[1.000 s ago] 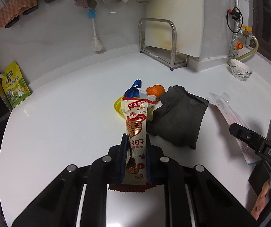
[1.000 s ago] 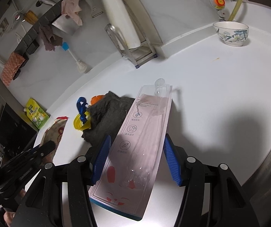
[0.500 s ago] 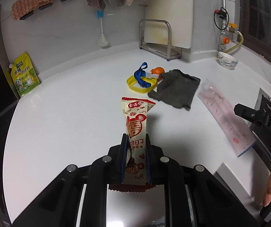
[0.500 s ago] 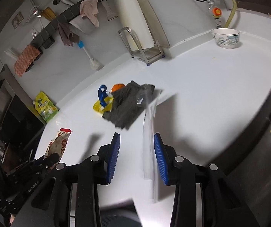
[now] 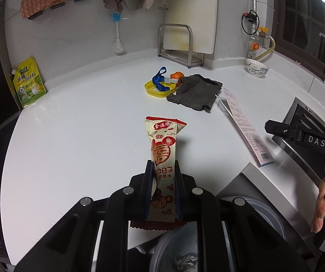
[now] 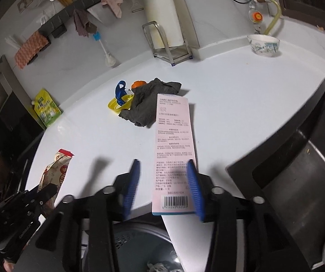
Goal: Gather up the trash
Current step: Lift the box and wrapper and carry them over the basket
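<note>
Snack wrapper [image 5: 162, 156], cream with red print, stands up between the left gripper [image 5: 162, 181] jaws, which are drawn in narrow and pinch its lower half; its red crimped bottom edge sticks out below the jaws, over the front edge of the white countertop [image 5: 83, 124]. Pink package [image 6: 175, 149], long and flat with printed text and a barcode at its near end, sits between the blue pads of the right gripper [image 6: 162, 185]. It lies against the right-hand pad [image 6: 194, 190]; a clear gap shows to the left-hand pad, so the pads are not pressing it from both sides. These jaws have just been opening, with the package between them. In the left wrist view the same package reaches out over the countertop from the right gripper, and a hand [image 5: 323, 206] grips that tool's handle at the right edge. Below both grippers, off the counter edge, the rim of a grey bin [image 6: 139, 231] with crumpled paper inside. Farther back on the counter: dark grey cloth [image 5: 194, 90], touching a yellow lid [image 5: 153, 89] with a blue strap across it. Yellow-green pouch [image 5: 28, 83] leans at the far left wall. White patterned bowl [image 5: 256, 68] near the far right corner. Steel sink [image 6: 298, 170] to the right.
</note>
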Demonstrator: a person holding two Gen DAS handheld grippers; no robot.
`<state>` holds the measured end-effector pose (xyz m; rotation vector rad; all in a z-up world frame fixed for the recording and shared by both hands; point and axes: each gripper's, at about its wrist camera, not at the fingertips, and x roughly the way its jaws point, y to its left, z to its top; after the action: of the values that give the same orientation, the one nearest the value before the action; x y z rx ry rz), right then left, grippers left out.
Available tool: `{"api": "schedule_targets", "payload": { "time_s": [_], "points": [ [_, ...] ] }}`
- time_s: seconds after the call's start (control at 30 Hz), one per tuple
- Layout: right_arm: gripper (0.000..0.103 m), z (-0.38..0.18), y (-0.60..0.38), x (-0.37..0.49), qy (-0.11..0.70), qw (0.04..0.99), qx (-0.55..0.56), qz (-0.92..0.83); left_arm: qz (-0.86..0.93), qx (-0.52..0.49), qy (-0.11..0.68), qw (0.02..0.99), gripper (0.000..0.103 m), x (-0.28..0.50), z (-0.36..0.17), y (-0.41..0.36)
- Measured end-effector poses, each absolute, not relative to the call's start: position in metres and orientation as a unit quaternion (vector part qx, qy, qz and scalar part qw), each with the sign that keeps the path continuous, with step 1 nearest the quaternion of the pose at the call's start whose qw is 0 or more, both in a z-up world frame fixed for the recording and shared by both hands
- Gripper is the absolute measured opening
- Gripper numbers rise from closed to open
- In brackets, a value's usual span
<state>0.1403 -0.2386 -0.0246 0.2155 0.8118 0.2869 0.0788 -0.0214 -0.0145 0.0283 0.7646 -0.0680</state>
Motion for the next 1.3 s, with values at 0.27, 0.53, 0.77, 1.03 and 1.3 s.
{"api": "schedule_targets", "payload": {
  "time_s": [0.27,0.53,0.77,1.03,1.3],
  "points": [
    [0.066,-0.035,-0.219,0.167,0.431,0.890,0.071,0.128,-0.038,0.007,0.371,0.928,0.017,0.077,-0.013,-0.013],
    [0.066,-0.051,-0.217,0.190,0.455,0.882,0.049,0.109,-0.041,0.010,0.370,0.928,0.017,0.077,-0.011,-0.004],
    [0.066,-0.058,-0.211,0.205,0.468,0.877,0.031,0.106,-0.046,0.011,0.366,0.930,0.017,0.080,-0.006,-0.005],
    [0.052,-0.061,-0.202,0.212,0.465,0.879,0.000,0.105,-0.050,0.015,0.369,0.928,0.017,0.082,-0.008,-0.009],
    [0.052,-0.056,-0.201,0.205,0.455,0.884,0.004,0.106,-0.050,0.014,0.373,0.927,0.017,0.082,-0.010,-0.011]
  ]
}}
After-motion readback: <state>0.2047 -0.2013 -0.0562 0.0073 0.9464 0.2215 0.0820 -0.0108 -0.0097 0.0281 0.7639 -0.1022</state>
